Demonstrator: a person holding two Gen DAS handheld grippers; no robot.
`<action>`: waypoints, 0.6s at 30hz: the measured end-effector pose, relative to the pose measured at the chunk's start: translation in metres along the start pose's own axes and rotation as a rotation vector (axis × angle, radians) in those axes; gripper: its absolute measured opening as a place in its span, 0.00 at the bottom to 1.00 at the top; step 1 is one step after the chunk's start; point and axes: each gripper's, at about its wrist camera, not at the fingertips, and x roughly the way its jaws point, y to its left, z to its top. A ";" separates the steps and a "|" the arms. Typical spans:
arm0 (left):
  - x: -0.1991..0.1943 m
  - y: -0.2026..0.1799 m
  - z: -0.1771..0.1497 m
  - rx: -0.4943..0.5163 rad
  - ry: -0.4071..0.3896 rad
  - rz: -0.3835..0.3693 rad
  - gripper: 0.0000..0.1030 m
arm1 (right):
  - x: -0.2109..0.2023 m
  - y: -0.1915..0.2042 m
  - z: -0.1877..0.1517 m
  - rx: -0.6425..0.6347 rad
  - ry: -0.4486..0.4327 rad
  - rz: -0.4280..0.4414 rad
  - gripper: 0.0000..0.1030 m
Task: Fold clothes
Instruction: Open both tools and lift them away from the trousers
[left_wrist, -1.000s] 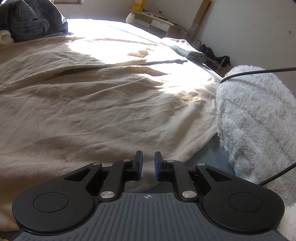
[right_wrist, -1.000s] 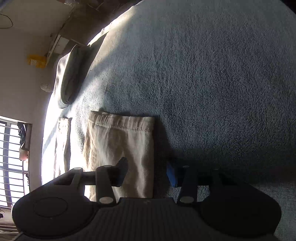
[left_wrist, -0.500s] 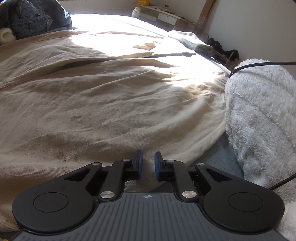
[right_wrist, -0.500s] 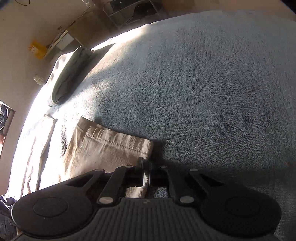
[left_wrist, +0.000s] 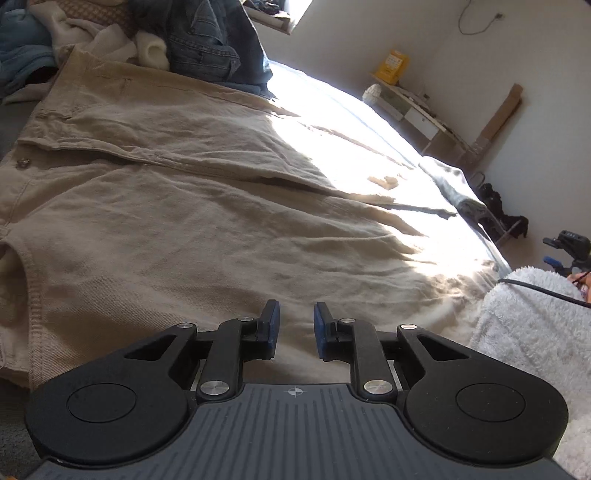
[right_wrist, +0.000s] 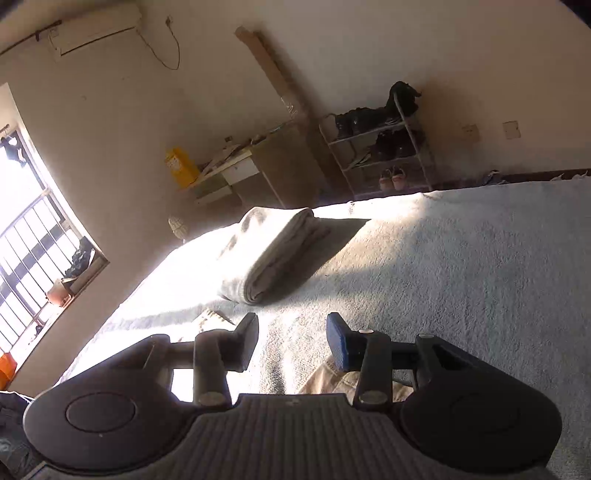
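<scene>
Beige trousers (left_wrist: 192, 221) lie spread flat on the bed, waistband and button at the left of the left wrist view. My left gripper (left_wrist: 295, 314) hovers over the near leg; its jaws are opening with nothing between them. In the right wrist view my right gripper (right_wrist: 291, 328) is raised above the grey blanket (right_wrist: 461, 266), jaws opening and empty. A bit of the beige trouser hem (right_wrist: 332, 380) shows just beneath its right finger. The right gripper (left_wrist: 565, 247) also shows at the far right of the left view, past a fluffy white sleeve (left_wrist: 528, 332).
A folded grey-beige garment (right_wrist: 277, 251) lies on the bed's far side. Jeans (left_wrist: 210, 51) and other loose clothes are piled past the waistband. Beyond the bed stand a desk with a yellow box (right_wrist: 181, 166), a shoe rack (right_wrist: 384, 147) and a barred window (right_wrist: 29, 236).
The right gripper closed at the trouser hem's corner, then opened and rose, now looking across the room. The left gripper swung and rolled toward the waistband, its jaws parting a little.
</scene>
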 end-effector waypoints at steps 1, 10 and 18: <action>-0.011 0.009 0.000 -0.037 -0.019 0.015 0.22 | -0.001 -0.001 0.007 0.035 -0.019 0.011 0.44; -0.072 0.052 -0.017 -0.257 -0.122 -0.004 0.31 | -0.029 -0.063 0.121 0.366 -0.203 0.056 0.47; 0.001 0.014 -0.005 -0.145 0.002 -0.031 0.31 | -0.010 -0.026 0.085 -0.113 0.278 0.334 0.48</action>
